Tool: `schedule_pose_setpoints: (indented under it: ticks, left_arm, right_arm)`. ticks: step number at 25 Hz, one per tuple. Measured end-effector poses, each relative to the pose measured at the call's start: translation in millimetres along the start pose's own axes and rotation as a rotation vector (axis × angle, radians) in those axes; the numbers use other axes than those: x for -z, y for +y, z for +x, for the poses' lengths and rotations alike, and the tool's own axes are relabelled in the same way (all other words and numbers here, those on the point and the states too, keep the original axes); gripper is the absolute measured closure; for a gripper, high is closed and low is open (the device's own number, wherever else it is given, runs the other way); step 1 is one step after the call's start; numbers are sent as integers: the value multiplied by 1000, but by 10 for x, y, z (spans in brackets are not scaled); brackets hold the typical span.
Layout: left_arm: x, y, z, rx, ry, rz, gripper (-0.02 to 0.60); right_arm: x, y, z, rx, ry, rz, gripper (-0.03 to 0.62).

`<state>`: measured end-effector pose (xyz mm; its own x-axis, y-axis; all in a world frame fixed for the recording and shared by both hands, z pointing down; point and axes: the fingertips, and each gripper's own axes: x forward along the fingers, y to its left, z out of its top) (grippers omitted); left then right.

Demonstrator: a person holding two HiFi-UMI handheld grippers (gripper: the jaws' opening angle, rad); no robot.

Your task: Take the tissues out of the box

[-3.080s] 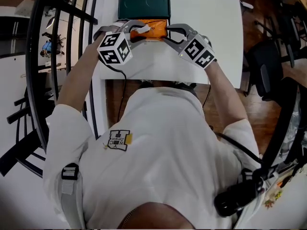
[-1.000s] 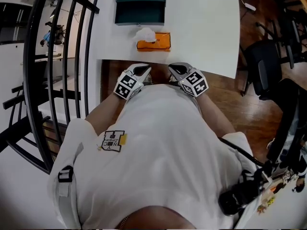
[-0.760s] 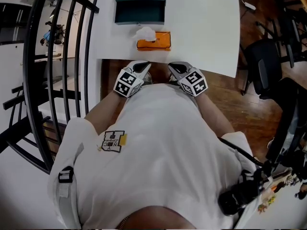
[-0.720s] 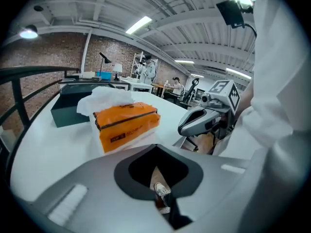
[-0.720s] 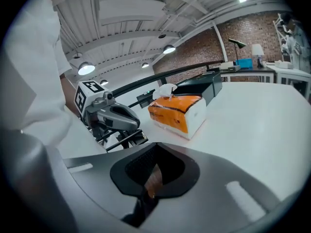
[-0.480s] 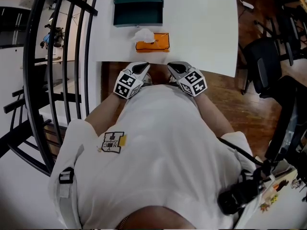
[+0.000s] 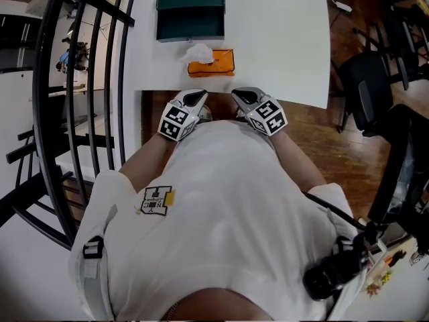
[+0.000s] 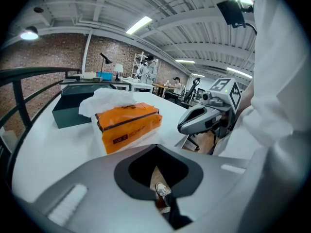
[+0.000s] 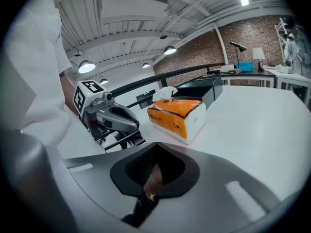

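Inventory as I read it from my station:

1. Orange rectangular tissue box (image 7: 213,63), white on its sides. It lies flat on the white flat table (image 7: 281,39), close to the table's near edge.
2. White crumpled tissue (image 7: 198,51). It sticks up out of the top of the box at the box's left end, and neither gripper touches it.
3. Dark green rectangular box (image 7: 190,9). It stands on the table just behind the tissue box, with a narrow gap between the 2.
4. Left gripper (image 7: 195,98). I see its 2 fingers pressed together with nothing between them. It is held off the table in front of the near edge, close to the person's chest and apart from the tissue box.
5. Right gripper (image 7: 245,98). Its fingers are likewise pressed together and empty. It is level with the left one and near it.
6. Black metal railing (image 7: 87,79), to the left of the table.
7. Black chair (image 7: 365,86), to the right of the table.
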<state>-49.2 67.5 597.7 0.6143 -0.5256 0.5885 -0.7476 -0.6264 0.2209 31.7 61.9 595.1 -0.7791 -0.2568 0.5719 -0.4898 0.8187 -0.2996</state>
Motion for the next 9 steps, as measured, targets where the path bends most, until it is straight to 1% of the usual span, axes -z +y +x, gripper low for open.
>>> schedule_pose_setpoints:
  ticks: [9]
  left_arm:
    - [-15, -6, 24, -1, 6, 4, 581]
  right_arm:
    - [-42, -62, -10, 0, 4, -16, 594]
